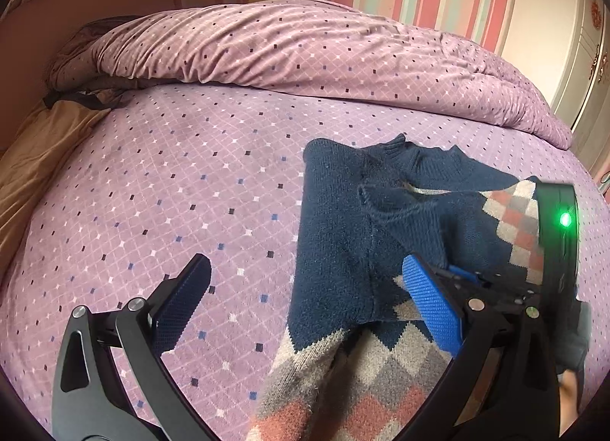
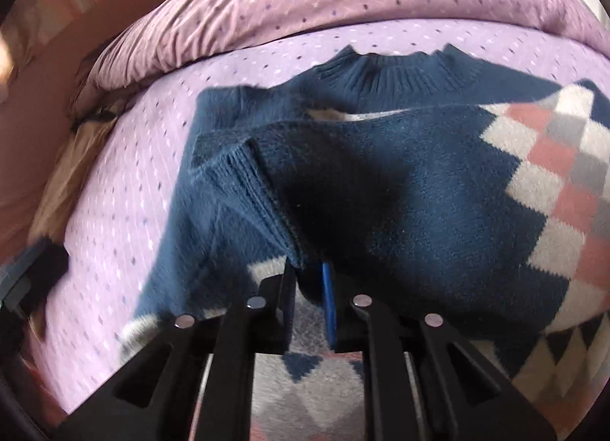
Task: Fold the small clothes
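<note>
A small navy knit sweater with a cream, pink and grey diamond pattern lies on the purple bed sheet. In the left wrist view my left gripper is open and empty, its fingers straddling the sweater's left edge just above it. My right gripper shows at the right of that view, shut on the sweater's sleeve. In the right wrist view my right gripper is shut on the ribbed sleeve cuff and holds the sleeve folded across the sweater body. The collar lies at the far side.
A rumpled purple quilt is piled along the far side of the bed. A brown pillow lies at the left edge. A striped wall and a white cabinet stand behind.
</note>
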Demonstrator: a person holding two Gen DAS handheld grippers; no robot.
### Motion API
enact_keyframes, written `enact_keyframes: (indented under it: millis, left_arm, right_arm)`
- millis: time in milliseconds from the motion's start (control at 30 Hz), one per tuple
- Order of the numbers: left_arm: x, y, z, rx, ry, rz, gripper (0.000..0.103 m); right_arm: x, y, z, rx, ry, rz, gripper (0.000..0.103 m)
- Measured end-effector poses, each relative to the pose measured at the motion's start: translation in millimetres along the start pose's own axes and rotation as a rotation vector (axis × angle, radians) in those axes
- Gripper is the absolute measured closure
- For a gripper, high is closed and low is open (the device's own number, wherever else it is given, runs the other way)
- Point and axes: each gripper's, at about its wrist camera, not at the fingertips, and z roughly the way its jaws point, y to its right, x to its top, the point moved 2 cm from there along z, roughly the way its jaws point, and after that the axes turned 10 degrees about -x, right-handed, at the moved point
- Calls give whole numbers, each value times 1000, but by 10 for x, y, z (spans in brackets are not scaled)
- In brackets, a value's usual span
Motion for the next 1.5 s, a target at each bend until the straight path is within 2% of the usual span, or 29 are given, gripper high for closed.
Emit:
enact_keyframes:
  millis: [67, 100, 133, 233, 333, 400, 500, 533, 600, 733, 900, 1000, 1033, 1100, 1133, 1267, 1367, 1400, 1467, 1500]
  left_arm:
    - [-2, 43, 10, -7, -2, 8, 3]
    - [-4, 69, 26, -10, -7, 9, 3]
    - [-10, 102, 43, -18, -10, 7, 3]
    - [-54, 264, 120, -69, -24, -3, 3]
    - [-122, 479, 318, -118, -40, -12, 3]
    - [-156, 586, 461, -139, -45, -30, 6]
    - [-191, 703, 649, -223, -49, -83, 36]
    - [-207, 717, 728, -244, -67, -103, 62]
    - [-268, 691, 921, -248, -121, -153, 89]
    - [-347, 574, 1069, -265, -119, -217, 93]
    - [-297, 635, 934, -233, -67, -144, 97]
    - [-155, 689, 632, -179, 16, -52, 97]
    - [-81, 728, 499, -140, 44, 0, 97]
    - [5, 772, 351, -65, 64, 89, 97]
    - [20, 764, 349, -42, 47, 118, 97]
    - [-193, 579, 787, -12, -97, 124, 96]
    - [-451, 510, 936, 38, -136, 124, 87]
    - [-463, 506, 925, 82, -118, 128, 71]
    - [-460, 471, 909, 210, -98, 143, 9]
    - [-449, 413, 908, 284, -92, 145, 3]
  right_arm:
    - [-32, 18, -101, 65, 2, -32, 44]
    - [-39, 37, -196, 69, 21, -47, 36]
    - [-44, 65, -288, 55, 49, -58, 33]
    - [-66, 268, -559, 30, 103, -76, 33]
    - [-157, 605, -768, -136, 170, -114, 33]
    - [-232, 856, -859, -187, 187, -96, 33]
    - [-319, 1271, -957, -218, 189, -35, 33]
    - [-327, 1364, -951, -224, 183, -20, 33]
    - [-351, 1542, -961, -235, 176, 8, 33]
    - [-336, 1723, -919, -238, 175, 45, 33]
    - [-373, 1763, -895, -278, 180, 20, 33]
    - [-398, 1839, -946, -303, 190, 5, 33]
    - [-408, 1868, -977, -307, 204, 8, 33]
    - [-414, 1890, -985, -305, 209, 14, 33]
    - [-415, 1894, -962, -307, 204, 12, 33]
    - [-425, 1877, -817, -339, 188, -2, 32]
    - [-445, 1878, -654, -359, 131, -19, 32]
    - [-460, 1874, -585, -368, 110, -32, 32]
    - [-474, 1854, -539, -391, 109, -59, 31]
    - [-473, 1842, -525, -401, 108, -69, 31]
